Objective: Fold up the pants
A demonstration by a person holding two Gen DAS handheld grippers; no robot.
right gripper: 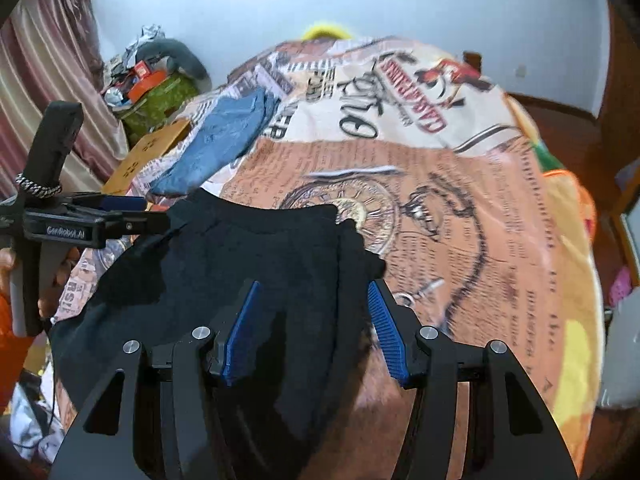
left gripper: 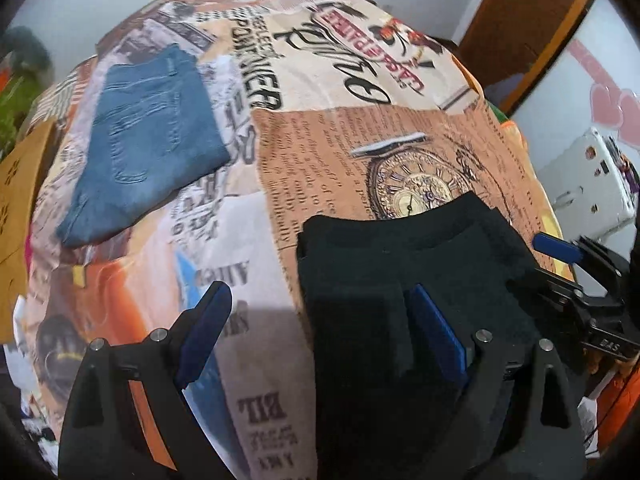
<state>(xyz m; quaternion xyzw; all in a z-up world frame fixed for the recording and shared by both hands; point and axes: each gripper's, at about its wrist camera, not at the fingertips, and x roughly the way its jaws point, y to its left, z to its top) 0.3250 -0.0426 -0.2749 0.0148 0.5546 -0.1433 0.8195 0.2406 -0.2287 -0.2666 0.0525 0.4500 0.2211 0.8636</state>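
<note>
Black pants [left gripper: 400, 264] lie folded on the newspaper-print bedspread [left gripper: 320, 140], near its front edge; they also show in the right wrist view [right gripper: 256, 256]. My left gripper [left gripper: 316, 316] is open, its left finger over the bedspread and its right finger over the pants' left part. My right gripper [right gripper: 314, 312] is open just above the pants' right part, holding nothing. The right gripper also shows at the pants' right edge in the left wrist view [left gripper: 568, 256]. The left gripper also shows at their left edge in the right wrist view [right gripper: 120, 210].
Folded blue jeans [left gripper: 148, 140] lie at the bed's far left, also in the right wrist view [right gripper: 224, 144]. A brown cardboard box [right gripper: 144, 156] and clutter sit left of the bed. A wooden door [left gripper: 524, 20] stands at the back right.
</note>
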